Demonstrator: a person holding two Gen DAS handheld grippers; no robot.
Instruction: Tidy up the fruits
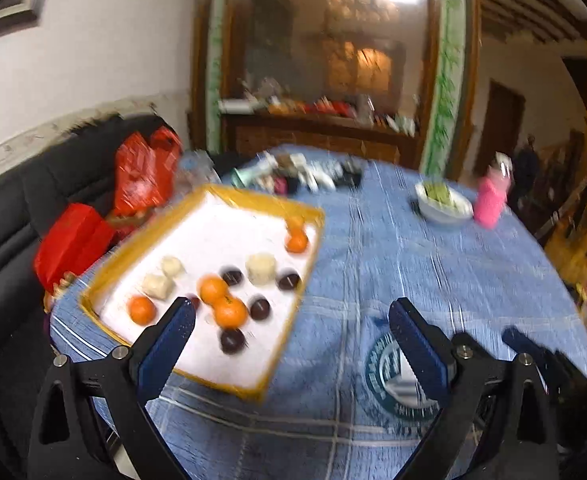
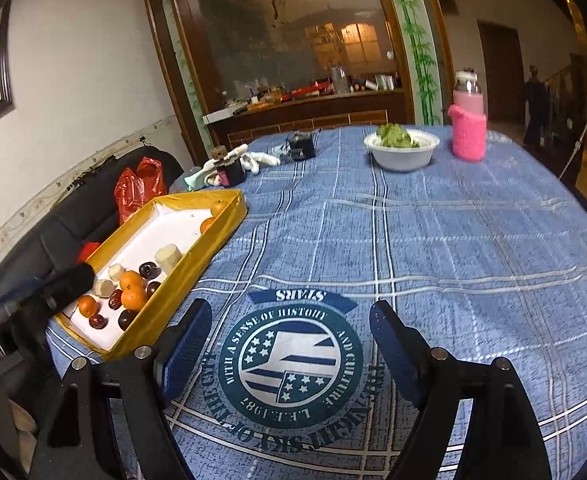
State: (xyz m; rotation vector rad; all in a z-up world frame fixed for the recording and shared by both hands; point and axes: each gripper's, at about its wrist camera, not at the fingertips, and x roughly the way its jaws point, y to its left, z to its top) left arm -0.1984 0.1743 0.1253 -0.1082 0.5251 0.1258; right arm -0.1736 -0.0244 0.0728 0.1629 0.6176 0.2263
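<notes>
A shallow box with a gold rim and white floor sits at the table's left edge; it also shows in the right wrist view. It holds several oranges, dark round fruits and pale chunks. The same oranges and dark fruits show in the right wrist view. My left gripper is open and empty above the box's near right edge. My right gripper is open and empty over the tablecloth emblem, right of the box.
The round table has a blue plaid cloth. A white bowl of greens and a pink bottle stand at the far side. Small clutter lies behind the box. Red bags rest on a black sofa to the left.
</notes>
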